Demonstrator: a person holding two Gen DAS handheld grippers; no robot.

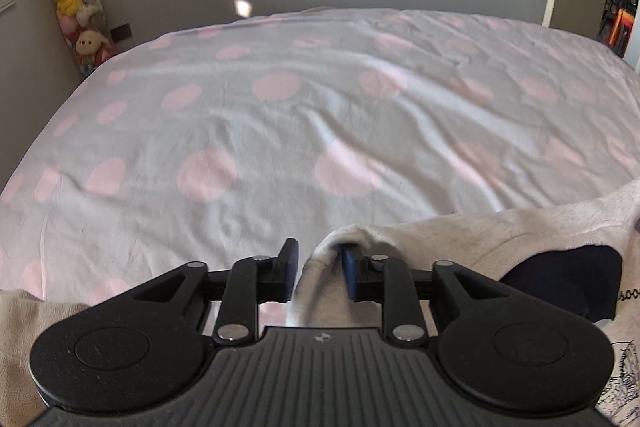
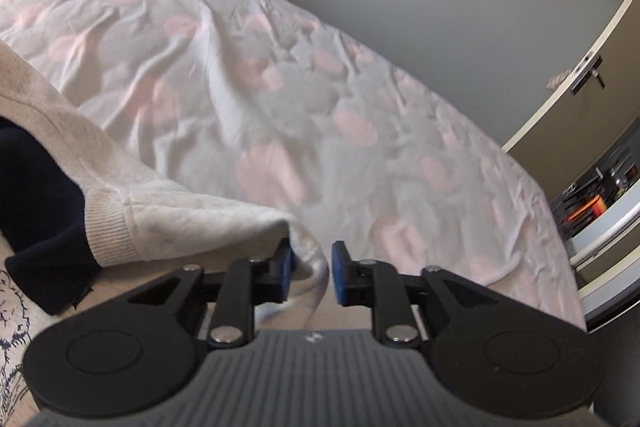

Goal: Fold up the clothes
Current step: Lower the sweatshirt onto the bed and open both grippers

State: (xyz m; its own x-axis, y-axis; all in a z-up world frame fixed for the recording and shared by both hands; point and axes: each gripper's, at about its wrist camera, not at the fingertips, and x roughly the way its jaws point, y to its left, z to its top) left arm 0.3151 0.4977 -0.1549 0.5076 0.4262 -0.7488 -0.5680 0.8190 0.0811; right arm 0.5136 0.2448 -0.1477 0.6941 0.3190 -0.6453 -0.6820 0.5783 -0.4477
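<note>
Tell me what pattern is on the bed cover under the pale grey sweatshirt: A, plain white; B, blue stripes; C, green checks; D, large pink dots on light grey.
D: the bed cover shows large round pink dots on a light grey ground in both wrist views, stretching out beyond the pale grey sweatshirt.

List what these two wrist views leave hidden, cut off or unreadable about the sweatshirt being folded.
- Left wrist view: the sweatshirt print and lettering run off the right edge, so they cannot be read.
- Left wrist view: the left tool body hides the fabric under it.
- Right wrist view: the print is cut by the left edge; the right tool covers the hem below.
</note>
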